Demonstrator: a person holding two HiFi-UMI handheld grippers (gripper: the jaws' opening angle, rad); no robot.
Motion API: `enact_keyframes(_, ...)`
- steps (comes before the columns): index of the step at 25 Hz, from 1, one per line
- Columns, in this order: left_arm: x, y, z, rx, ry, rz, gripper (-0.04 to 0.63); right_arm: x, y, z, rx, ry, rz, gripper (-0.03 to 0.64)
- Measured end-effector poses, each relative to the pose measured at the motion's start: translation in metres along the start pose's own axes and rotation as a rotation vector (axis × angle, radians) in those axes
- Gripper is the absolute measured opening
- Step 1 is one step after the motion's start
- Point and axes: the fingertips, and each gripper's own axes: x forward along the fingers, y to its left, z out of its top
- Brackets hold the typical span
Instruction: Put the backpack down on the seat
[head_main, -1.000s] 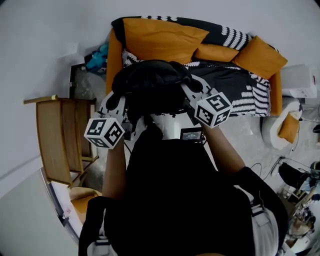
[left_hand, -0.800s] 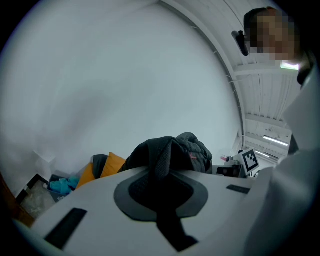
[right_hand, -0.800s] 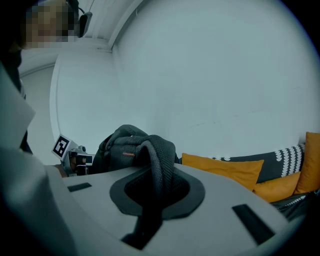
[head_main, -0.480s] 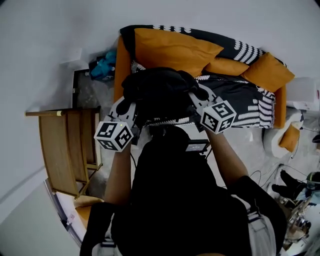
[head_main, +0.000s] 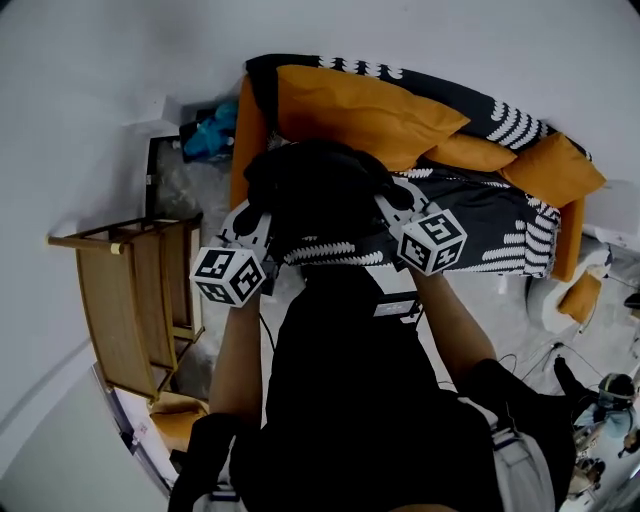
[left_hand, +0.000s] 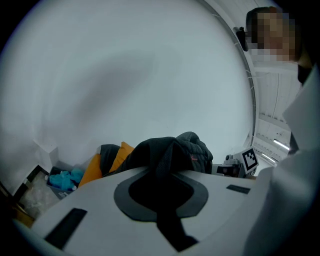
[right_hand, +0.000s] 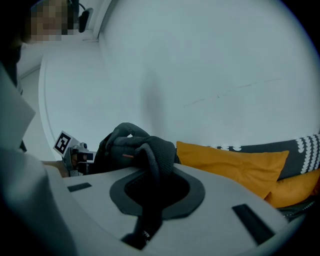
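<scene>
In the head view, the black backpack (head_main: 315, 190) hangs at 12 o'clock between the left gripper (head_main: 258, 218) at 10 and the right gripper (head_main: 388, 208) at 2. It is over the left end of the orange sofa's seat (head_main: 480, 205); whether it touches cannot be told. In the left gripper view, the jaws pinch a black strap (left_hand: 165, 165) of the backpack. In the right gripper view, the jaws clamp a second strap (right_hand: 152, 170).
</scene>
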Motion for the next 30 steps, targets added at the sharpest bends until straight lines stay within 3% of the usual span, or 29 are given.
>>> enact_keyframes(7, 0.047, 0.037, -0.013, -0.048, 0.059, 0.04, 0.032, 0.045, -0.041, -0.006, 0.039, 0.059, 0.014, 0.048)
enact_keyframes(15, 0.085, 0.08, 0.001, -0.036, 0.031, 0.099, 0.032, 0.094, -0.064, 0.005, 0.016, 0.075, 0.045, 0.048)
enact_keyframes(21, 0.115, 0.101, -0.005, 0.049, 0.08, 0.116, 0.034, 0.127, -0.092, -0.002, -0.106, 0.119, -0.071, 0.048)
enact_keyframes(30, 0.142, 0.133, -0.033, 0.01, 0.104, 0.229, 0.04, 0.163, -0.117, -0.029, -0.13, 0.158, -0.147, 0.052)
